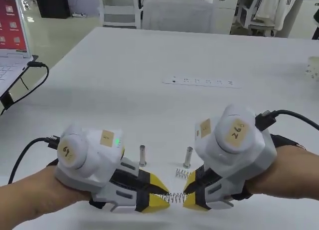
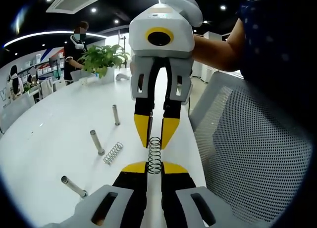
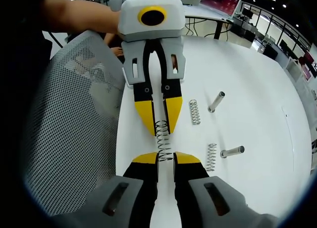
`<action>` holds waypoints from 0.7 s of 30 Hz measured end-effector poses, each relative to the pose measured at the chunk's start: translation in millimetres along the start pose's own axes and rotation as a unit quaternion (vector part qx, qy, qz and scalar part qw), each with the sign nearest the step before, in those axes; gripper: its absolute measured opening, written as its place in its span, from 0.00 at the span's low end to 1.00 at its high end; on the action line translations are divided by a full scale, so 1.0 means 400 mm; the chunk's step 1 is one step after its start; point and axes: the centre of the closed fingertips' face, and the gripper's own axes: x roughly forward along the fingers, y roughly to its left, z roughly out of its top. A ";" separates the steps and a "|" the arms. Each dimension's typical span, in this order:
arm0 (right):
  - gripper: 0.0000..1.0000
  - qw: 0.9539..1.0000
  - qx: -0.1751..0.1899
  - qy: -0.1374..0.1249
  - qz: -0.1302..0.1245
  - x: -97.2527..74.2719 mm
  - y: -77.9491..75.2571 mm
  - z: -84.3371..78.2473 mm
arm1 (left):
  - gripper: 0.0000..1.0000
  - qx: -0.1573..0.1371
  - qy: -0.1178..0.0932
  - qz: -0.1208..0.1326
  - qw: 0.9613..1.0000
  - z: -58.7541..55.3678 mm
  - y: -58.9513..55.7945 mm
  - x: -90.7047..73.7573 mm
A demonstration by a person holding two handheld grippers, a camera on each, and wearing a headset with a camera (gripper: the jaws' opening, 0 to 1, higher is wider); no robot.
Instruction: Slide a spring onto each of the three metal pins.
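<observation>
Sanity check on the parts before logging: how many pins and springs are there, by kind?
Pins: 3
Springs: 3, with 1 held and 2 loose
Total: 6

A spring of thin, bare, shiny wire spans the matt yellow plastic tips of the left gripper and the right gripper. Their white shells are smooth, faintly glossy plastic. The pins are dull grey metal. The table is smooth, matt white. The chair is coarse grey mesh.
</observation>
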 end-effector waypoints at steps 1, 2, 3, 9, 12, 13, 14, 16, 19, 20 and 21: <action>0.09 1.000 0.001 -0.001 0.001 0.002 0.001 -0.001 | 0.01 0.000 -0.002 0.000 1.000 0.002 0.000 0.000; 0.09 1.000 0.002 0.000 0.002 0.003 0.001 -0.002 | 0.01 -0.001 -0.004 0.000 1.000 0.004 -0.001 -0.001; 0.09 1.000 0.001 0.001 0.001 0.004 0.002 -0.004 | 0.01 0.000 -0.004 0.001 1.000 0.006 -0.001 -0.001; 0.09 1.000 0.004 -0.001 0.004 0.007 0.004 -0.007 | 0.01 0.001 -0.010 0.001 1.000 0.017 -0.005 -0.004; 0.09 1.000 0.005 0.001 0.004 0.008 0.004 -0.012 | 0.01 0.000 -0.018 0.001 1.000 0.028 -0.005 -0.007; 0.09 1.000 0.005 0.001 0.004 0.008 0.004 -0.012 | 0.01 0.001 -0.018 0.001 1.000 0.028 -0.005 -0.007; 0.09 1.000 0.006 0.000 0.004 0.008 0.004 -0.012 | 0.01 0.001 -0.018 0.001 1.000 0.029 -0.006 -0.007; 0.09 1.000 0.007 0.000 0.005 0.009 0.005 -0.013 | 0.01 0.002 -0.020 0.001 1.000 0.031 -0.008 -0.006; 0.09 1.000 0.007 -0.002 0.005 0.010 0.006 -0.012 | 0.01 0.004 -0.021 0.002 1.000 0.032 -0.008 -0.007; 0.09 1.000 0.007 -0.003 0.004 0.010 0.006 -0.012 | 0.01 0.005 -0.021 0.002 1.000 0.033 -0.008 -0.008; 0.09 1.000 0.007 -0.003 0.004 0.010 0.006 -0.012 | 0.01 0.005 -0.021 0.002 1.000 0.033 -0.009 -0.008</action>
